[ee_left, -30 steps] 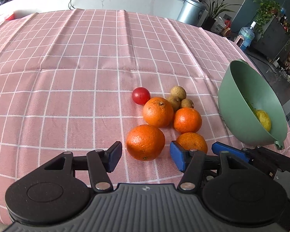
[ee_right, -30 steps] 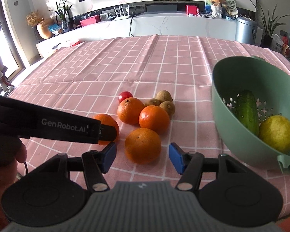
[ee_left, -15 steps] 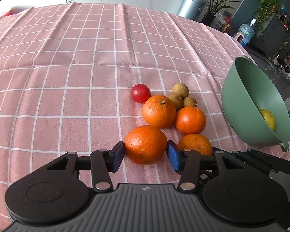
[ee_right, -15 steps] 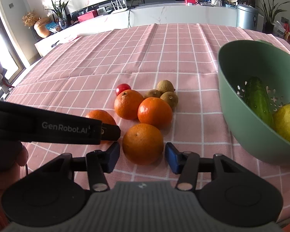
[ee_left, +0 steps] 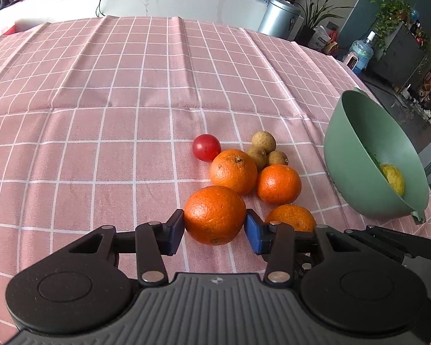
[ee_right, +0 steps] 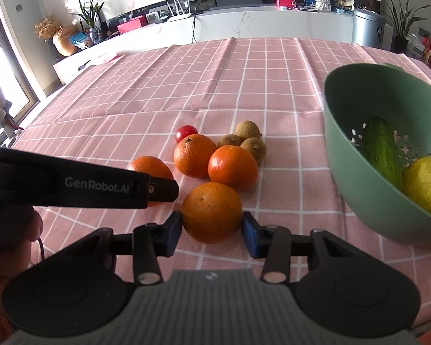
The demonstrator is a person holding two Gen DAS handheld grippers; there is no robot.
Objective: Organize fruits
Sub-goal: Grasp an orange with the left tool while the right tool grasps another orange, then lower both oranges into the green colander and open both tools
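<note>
Several oranges, a red tomato (ee_left: 206, 147) and three small brown fruits (ee_left: 263, 142) lie clustered on the pink checked cloth. My left gripper (ee_left: 214, 228) has its blue pads against both sides of the nearest orange (ee_left: 214, 214), which rests on the cloth. My right gripper (ee_right: 212, 228) has its pads against both sides of another orange (ee_right: 211, 211), also on the cloth. A green colander (ee_right: 356, 155) stands to the right, holding a cucumber (ee_right: 380, 146) and a yellow lemon (ee_right: 426, 184). The colander also shows in the left wrist view (ee_left: 356, 178).
The left gripper's body (ee_right: 80, 182) crosses the left of the right wrist view, covering part of an orange (ee_right: 149, 165). The cloth stretches far back and left. Beyond the table stand a white counter (ee_right: 273, 26), a metal bin (ee_right: 366, 28) and plants.
Both grippers have moved forward and narrowed, each coming from behind its orange to have its pads against the fruit's sides. The fruits have not shifted.
</note>
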